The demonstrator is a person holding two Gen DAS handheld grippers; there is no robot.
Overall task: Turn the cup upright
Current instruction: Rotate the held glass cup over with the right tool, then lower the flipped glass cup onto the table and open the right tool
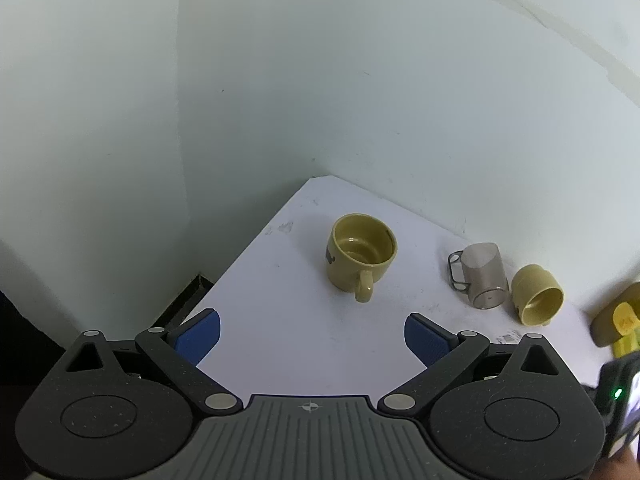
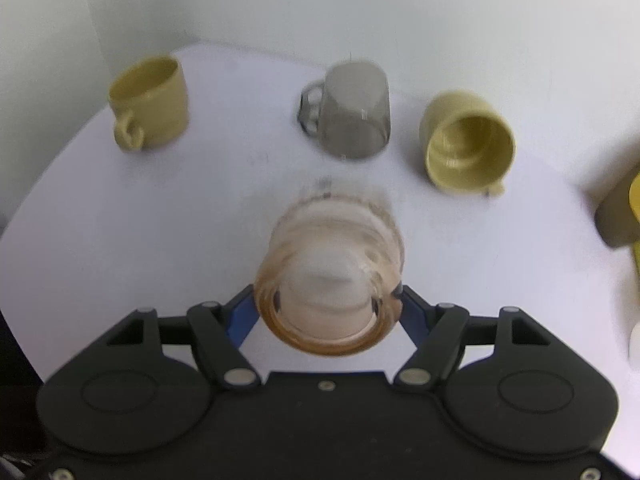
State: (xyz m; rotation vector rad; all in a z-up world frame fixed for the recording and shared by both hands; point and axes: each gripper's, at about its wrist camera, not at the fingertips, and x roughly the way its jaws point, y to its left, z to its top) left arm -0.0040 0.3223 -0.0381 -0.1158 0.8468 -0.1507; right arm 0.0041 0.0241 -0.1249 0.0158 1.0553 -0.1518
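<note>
Amber see-through plastic is what the right hand-held gripper (image 2: 328, 312) is pinching: a ribbed cup (image 2: 330, 276) clamped between its blue pads (image 2: 240, 318), one on each side near the rim. The cup is tipped over, open mouth facing back toward the camera and base pointing away over the worktop (image 2: 120, 220). It's motion-blurred, so I can't tell if it's touching the surface or lifted off it.

The left hand-held gripper (image 1: 312, 334) has its blue pads (image 1: 198, 336) spread wide with nothing between them, hovering above the white worktop (image 1: 280, 320).

Other stuff on there, going by the left wrist view:
- a yellow mug (image 1: 362, 258) standing upright, handle facing the camera, near the back corner
- a grey see-through cup (image 1: 482, 276) with a wire-looking handle, sitting mouth down by the wall
- a second yellow mug (image 1: 536, 300) lying on its side just beside the grey one, mouth toward the camera

The right wrist view shows the same three in a row behind the held cup: upright mug (image 2: 150, 102) at left, grey cup (image 2: 354, 110) in the middle, tipped mug (image 2: 468, 146) at right.

Some brown and yellow object (image 1: 618, 316) peeks in at the right edge, too cut off to make out.
</note>
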